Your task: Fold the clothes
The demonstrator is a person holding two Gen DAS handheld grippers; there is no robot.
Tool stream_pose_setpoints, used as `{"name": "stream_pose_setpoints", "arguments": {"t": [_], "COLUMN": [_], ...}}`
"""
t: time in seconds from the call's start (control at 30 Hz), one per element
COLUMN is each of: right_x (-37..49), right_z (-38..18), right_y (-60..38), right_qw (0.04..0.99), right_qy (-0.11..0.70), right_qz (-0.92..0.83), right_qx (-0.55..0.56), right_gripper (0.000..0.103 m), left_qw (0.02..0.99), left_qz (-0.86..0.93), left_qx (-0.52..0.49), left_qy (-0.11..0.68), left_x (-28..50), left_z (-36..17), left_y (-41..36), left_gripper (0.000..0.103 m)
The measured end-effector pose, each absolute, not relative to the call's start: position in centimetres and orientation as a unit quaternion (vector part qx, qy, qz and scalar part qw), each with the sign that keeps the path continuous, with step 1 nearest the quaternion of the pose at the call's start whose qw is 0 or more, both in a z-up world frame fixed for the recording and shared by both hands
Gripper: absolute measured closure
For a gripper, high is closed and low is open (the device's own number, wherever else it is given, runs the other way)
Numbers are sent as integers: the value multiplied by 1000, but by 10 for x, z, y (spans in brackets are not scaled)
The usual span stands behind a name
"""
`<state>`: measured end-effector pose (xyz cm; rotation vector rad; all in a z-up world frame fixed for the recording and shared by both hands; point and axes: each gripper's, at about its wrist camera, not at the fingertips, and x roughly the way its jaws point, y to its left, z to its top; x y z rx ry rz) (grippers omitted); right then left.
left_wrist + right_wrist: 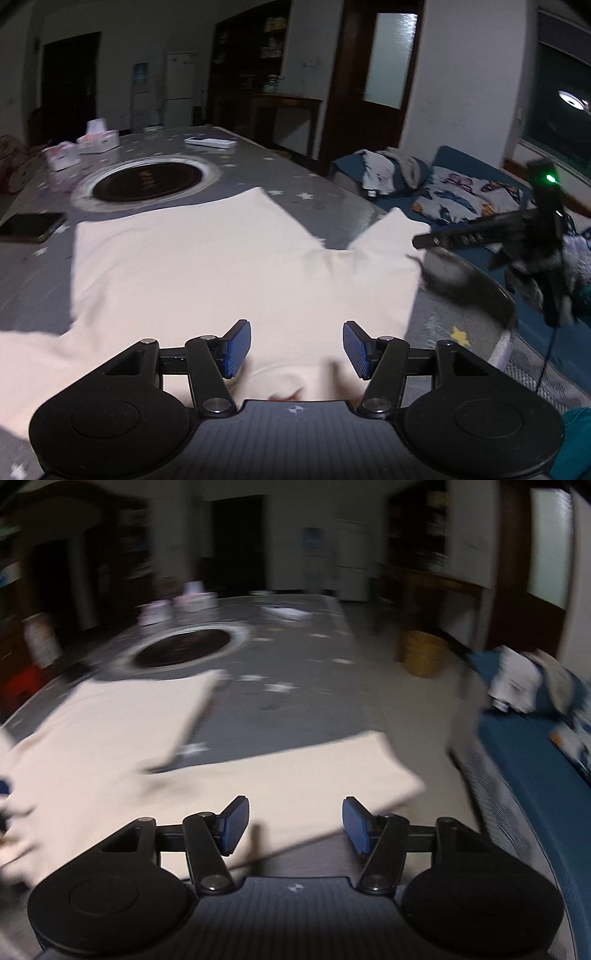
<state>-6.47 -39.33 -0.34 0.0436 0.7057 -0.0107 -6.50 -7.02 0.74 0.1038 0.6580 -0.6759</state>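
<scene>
Cream shirt point(192, 266) lies flat on the star-print table point(317, 177), collar nearest me and one sleeve point(295, 775) run out to the right edge, laid open so the folds can start from the sleeves. My left tongs point(297, 345) hover low over the collar, jaws spread, holding nothing. My right tongs point(295, 825) sit level over that right sleeve, also spread and empty; view blurred.

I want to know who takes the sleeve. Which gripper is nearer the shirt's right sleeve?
Right. The right gripper hangs open just over that sleeve; the left gripper is open over the shirt's collar, farther off.
</scene>
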Motion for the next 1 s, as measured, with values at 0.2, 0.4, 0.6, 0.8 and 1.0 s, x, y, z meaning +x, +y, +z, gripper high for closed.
{"name": "stream_pose_setpoints", "arguments": {"t": [0.2, 0.4, 0.6, 0.8, 1.0], "right_x": [-56, -44, -38, -38, -44], "right_z": [-13, -23, -33, -30, -17], "right_y": [-436, -457, -463, -460, -459], "right_qw": [935, 930, 929, 935, 941], "right_qy": [341, 342, 340, 323, 306], "right_qz": [-64, -74, -78, -81, -71], "right_qx": [70, 111, 122, 120, 124], "right_gripper": [54, 64, 79, 95, 97], "left_qw": [879, 877, 874, 874, 876], "left_qz": [-345, -344, -346, -342, -335], "left_qx": [64, 68, 74, 79, 81], "left_qy": [323, 329, 332, 336, 337], "left_x": [-62, -61, -62, -60, -58], "left_z": [3, 1, -1, -4, -6], "left_y": [-95, -102, -109, -113, -113], "left_gripper": [44, 44, 41, 40, 37]}}
